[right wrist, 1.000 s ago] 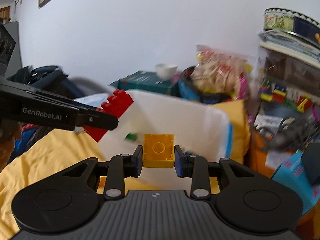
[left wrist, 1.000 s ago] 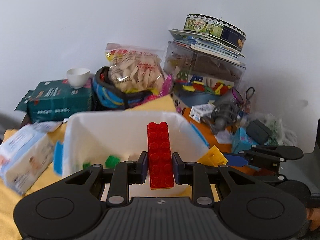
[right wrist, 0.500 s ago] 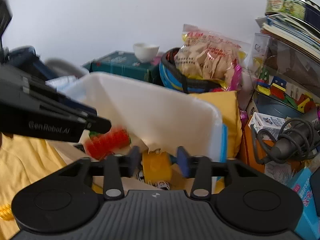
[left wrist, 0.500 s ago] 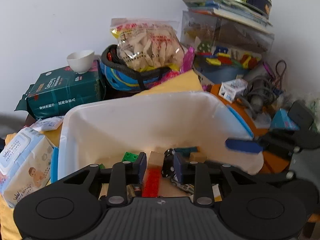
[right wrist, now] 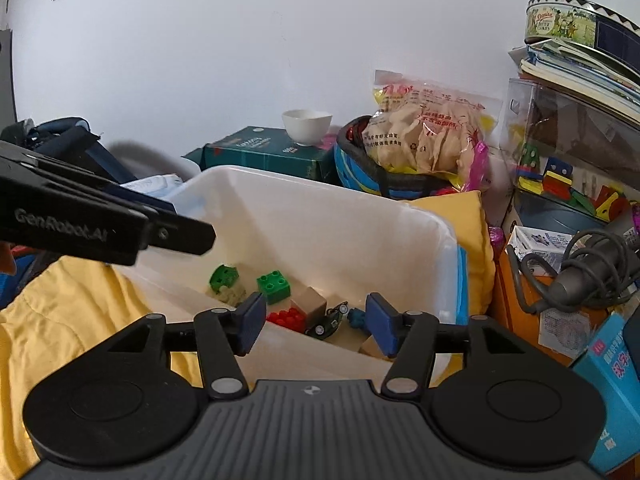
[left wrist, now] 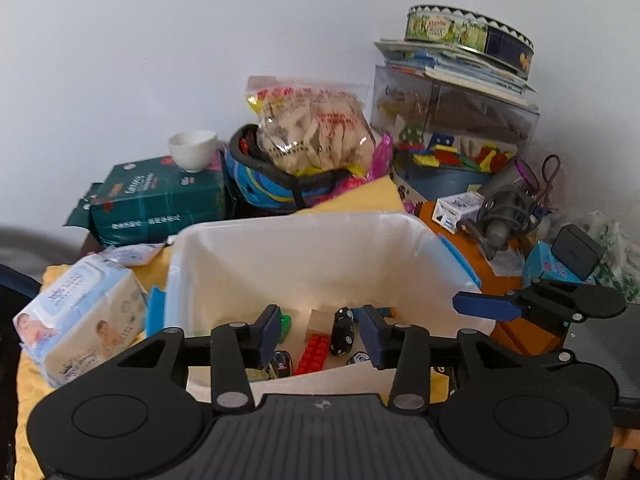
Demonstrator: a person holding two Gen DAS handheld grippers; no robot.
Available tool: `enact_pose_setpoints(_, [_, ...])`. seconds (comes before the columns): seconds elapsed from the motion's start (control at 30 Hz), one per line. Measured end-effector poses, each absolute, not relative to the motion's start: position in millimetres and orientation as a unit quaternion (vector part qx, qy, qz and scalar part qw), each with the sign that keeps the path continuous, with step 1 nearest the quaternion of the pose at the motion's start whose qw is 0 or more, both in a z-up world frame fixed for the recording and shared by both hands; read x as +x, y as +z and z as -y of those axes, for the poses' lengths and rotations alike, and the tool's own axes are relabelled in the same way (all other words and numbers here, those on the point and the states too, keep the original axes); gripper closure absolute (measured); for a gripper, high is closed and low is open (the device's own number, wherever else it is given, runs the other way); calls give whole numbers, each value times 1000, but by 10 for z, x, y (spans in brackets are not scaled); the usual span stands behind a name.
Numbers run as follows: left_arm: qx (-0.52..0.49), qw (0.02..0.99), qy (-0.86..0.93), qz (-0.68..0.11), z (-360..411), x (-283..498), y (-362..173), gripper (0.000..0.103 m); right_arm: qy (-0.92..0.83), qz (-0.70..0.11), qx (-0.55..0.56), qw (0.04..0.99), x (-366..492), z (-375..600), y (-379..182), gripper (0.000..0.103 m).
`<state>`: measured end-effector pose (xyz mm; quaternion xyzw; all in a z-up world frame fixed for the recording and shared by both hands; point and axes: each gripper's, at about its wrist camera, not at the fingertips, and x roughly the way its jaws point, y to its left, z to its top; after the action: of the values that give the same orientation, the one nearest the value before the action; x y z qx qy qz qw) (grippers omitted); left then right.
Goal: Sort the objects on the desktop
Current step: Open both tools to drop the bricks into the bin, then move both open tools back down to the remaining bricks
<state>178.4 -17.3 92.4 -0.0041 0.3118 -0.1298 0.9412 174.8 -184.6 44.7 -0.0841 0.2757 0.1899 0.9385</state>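
Note:
A white plastic bin [left wrist: 296,248] stands in front of both grippers, also in the right wrist view [right wrist: 320,220]. Inside lie a red brick [left wrist: 316,354], also in the right wrist view [right wrist: 286,316], a green brick [right wrist: 274,282], a black toy car [left wrist: 343,330], a wooden block [right wrist: 310,302] and other small toys. My left gripper [left wrist: 320,334] is open and empty above the bin's near edge. My right gripper [right wrist: 316,322] is open and empty over the bin's near right side. The yellow brick is hidden from view.
Behind the bin are a green box [left wrist: 160,200] with a white cup [left wrist: 192,150], a snack bag [left wrist: 316,136] in a blue basket, a clear toy box [left wrist: 452,132] under books and a tin. A wipes pack [left wrist: 76,320] lies left, a hair dryer [left wrist: 504,216] right.
My left gripper has opened and dropped the red brick into the bin. My right gripper has opened and dropped the yellow brick into the bin. Both grippers now stand open.

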Motion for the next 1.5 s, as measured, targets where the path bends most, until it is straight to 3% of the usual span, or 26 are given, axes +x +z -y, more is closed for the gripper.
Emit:
enact_pose_setpoints(0.23, [-37, 937, -133, -321, 128, 1471, 976, 53, 208, -265, -81, 938, 1465, 1844, 545, 42])
enact_pose_setpoints(0.4, [-14, 938, -120, -324, 125, 1199, 930, 46, 221, -262, -94, 935, 1240, 1823, 550, 35])
enact_pose_setpoints(0.6, [-7, 925, -130, -357, 192, 977, 662, 45, 217, -288, -97, 928, 1040, 1849, 456, 35])
enact_pose_setpoints(1.5, [-28, 918, -97, -383, -78, 469, 445, 45, 213, -381, -118, 892, 533, 1819, -169, 30])
